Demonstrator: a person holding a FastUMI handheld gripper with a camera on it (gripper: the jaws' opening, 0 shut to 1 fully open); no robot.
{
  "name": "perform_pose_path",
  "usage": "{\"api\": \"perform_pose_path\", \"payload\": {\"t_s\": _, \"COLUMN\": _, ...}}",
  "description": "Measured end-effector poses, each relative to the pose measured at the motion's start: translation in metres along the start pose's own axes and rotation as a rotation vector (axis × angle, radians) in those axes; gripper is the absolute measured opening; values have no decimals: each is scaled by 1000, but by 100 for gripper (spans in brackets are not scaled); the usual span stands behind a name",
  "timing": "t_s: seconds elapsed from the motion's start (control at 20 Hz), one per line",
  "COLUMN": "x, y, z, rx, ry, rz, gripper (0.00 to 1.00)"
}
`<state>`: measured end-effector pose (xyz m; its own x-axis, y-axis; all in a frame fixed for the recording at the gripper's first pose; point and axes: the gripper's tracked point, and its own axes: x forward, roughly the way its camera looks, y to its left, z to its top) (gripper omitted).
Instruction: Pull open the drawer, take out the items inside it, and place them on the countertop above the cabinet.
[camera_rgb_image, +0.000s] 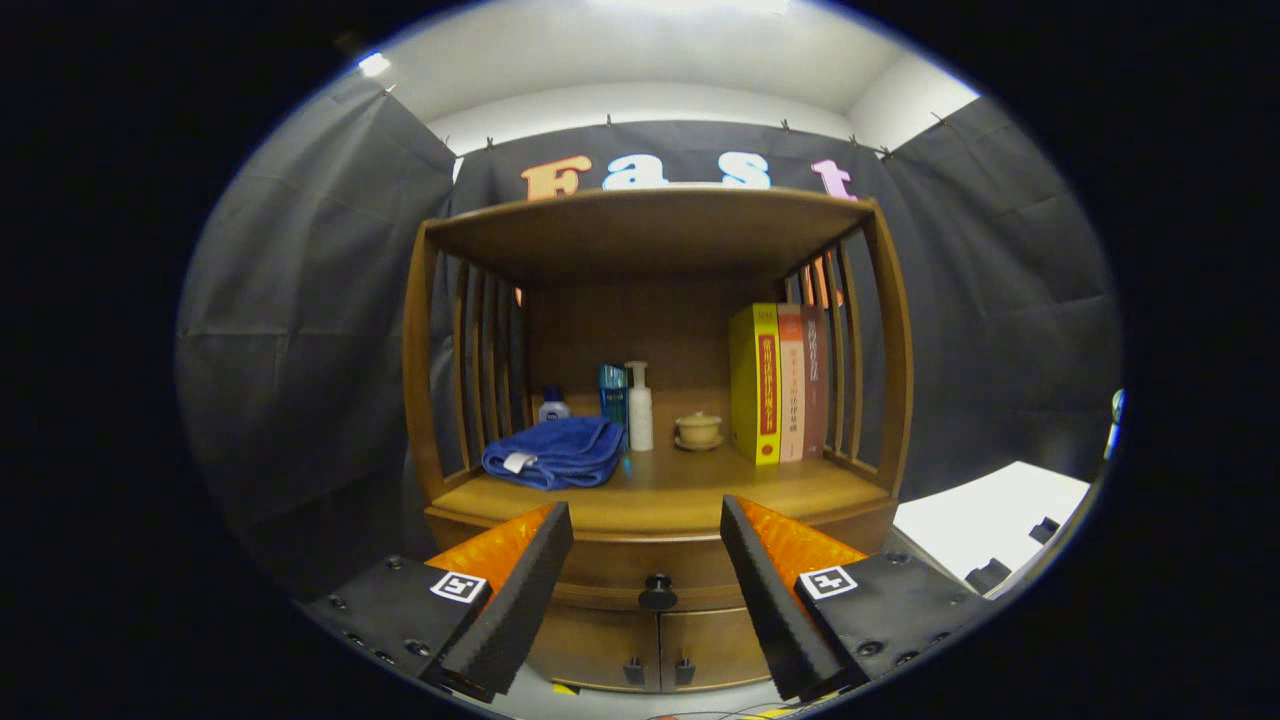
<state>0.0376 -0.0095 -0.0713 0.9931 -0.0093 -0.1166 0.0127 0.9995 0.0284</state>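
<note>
Through the gripper view, my gripper (646, 520) stood with its fingers (520, 590) spread wide and nothing between them. They pointed at a wooden cabinet (900, 400) with slatted sides. The drawer (640, 565) sat shut under the countertop (690, 490), and its dark round knob (657, 592) lay in the gap between my fingers, a little beyond the tips, toward twelve o'clock from the gripper. Neither finger touched it. Below the drawer, at six o'clock from the knob, two small cabinet doors (650, 648) were closed, each with a small dark handle.

On the countertop, a folded blue towel (555, 452) lay at about ten o'clock from the knob, near the front edge. Behind it, at the towel's twelve o'clock, stood a small white bottle with a dark cap (553, 405). At the towel's two o'clock stood a teal bottle (612, 392), and just beside that a white pump bottle (639, 408). A small lidded cup on a saucer (698, 430) rested at three o'clock from the pump bottle. Three upright books (778, 385), the nearest yellow, stood side by side at three o'clock from the cup, against the slats.

A white table (985, 520) showed at three o'clock from the cabinet.
</note>
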Motion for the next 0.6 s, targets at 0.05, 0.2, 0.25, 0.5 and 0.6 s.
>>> {"api": "perform_pose_path", "payload": {"t_s": 0.05, "x": 5, "y": 1, "z": -11, "rx": 28, "ry": 25, "rz": 5, "gripper": 98}}
{"api": "perform_pose_path", "payload": {"t_s": 0.2, "x": 29, "y": -8, "z": -29, "rx": 43, "ry": 60, "rz": -12, "gripper": 98}}
{"api": "perform_pose_path", "payload": {"t_s": 0.25, "x": 36, "y": -9, "z": -39, "rx": 45, "ry": 74, "rz": -16, "gripper": 97}}
{"api": "perform_pose_path", "payload": {"t_s": 0.5, "x": 66, "y": -6, "z": -101, "rx": 40, "ry": 186, "rz": -11, "gripper": 96}}
{"api": "perform_pose_path", "payload": {"t_s": 0.6, "x": 77, "y": -6, "z": -121, "rx": 48, "ry": 217, "rz": -15, "gripper": 96}}
